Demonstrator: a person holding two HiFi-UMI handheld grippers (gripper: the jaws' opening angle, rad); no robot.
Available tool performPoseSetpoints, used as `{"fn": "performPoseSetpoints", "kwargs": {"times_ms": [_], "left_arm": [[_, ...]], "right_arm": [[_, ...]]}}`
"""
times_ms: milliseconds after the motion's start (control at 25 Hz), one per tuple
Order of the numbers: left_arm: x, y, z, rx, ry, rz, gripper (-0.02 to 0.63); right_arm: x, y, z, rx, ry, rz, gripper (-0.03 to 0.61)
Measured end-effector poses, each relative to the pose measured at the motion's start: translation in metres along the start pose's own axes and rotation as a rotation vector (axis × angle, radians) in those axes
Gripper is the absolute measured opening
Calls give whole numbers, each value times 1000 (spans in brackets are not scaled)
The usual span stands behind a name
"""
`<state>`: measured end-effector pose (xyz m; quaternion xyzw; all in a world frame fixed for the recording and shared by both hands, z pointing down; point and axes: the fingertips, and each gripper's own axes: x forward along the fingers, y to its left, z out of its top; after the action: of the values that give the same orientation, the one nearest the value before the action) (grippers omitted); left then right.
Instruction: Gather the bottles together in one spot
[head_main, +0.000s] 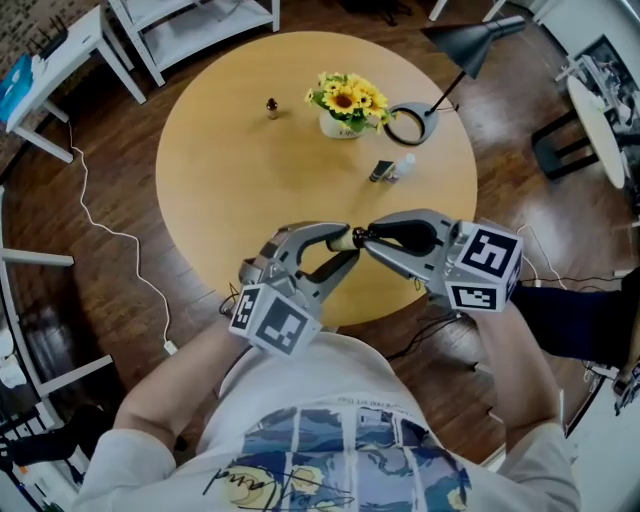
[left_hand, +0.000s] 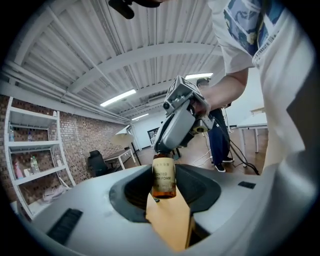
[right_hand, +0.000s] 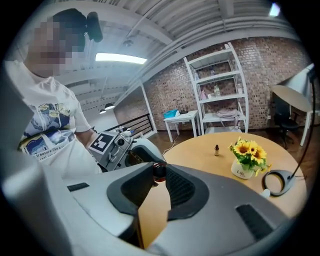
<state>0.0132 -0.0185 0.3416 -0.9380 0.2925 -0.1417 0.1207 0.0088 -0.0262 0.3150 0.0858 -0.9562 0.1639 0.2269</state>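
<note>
The left tongs (head_main: 347, 246) are clamped on the body of a small amber glass bottle with a cream label (head_main: 351, 238), held in the air over the near edge of the round light-wood desk (head_main: 250, 200). In the left gripper view the bottle (left_hand: 163, 176) stands upright between the left tongs (left_hand: 164, 186). The right tongs (head_main: 367, 240) meet it from the opposite side, tip to tip with the left, and are closed on its dark cap (right_hand: 159, 171), which sits right at the tips of the right tongs (right_hand: 159, 173).

Far across the desk a second tiny brown bottle (head_main: 271, 107) stands alone. To its right is a white vase of yellow sunflowers (head_main: 345, 105), with a black ring-shaped magnifier lamp (head_main: 408, 123) just beside it. Nearer, a small dark bottle (head_main: 381, 171) and a small clear bottle (head_main: 402, 166) lie side by side.
</note>
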Motion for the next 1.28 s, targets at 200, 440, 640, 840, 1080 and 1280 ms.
{"fn": "performPoseSetpoints", "kwargs": {"times_ms": [200, 440, 640, 840, 1080, 1280], "left_arm": [[-13, 7, -24, -45, 47, -11, 209], [-41, 36, -71, -247, 180, 66, 210], [-67, 45, -90, -360, 229, 105, 209], [-90, 46, -108, -442, 241, 156, 209], [-103, 41, -122, -487, 260, 171, 209], [-110, 39, -129, -510, 265, 174, 209]], "right_arm": [[17, -18, -10, -107, 133, -18, 60], [34, -86, -26, -183, 297, -93, 60], [52, -141, -47, -238, 410, -168, 60], [77, -195, -78, -215, 502, -222, 60], [103, -234, -114, -169, 592, -269, 60], [114, -251, -132, -134, 633, -316, 60]]}}
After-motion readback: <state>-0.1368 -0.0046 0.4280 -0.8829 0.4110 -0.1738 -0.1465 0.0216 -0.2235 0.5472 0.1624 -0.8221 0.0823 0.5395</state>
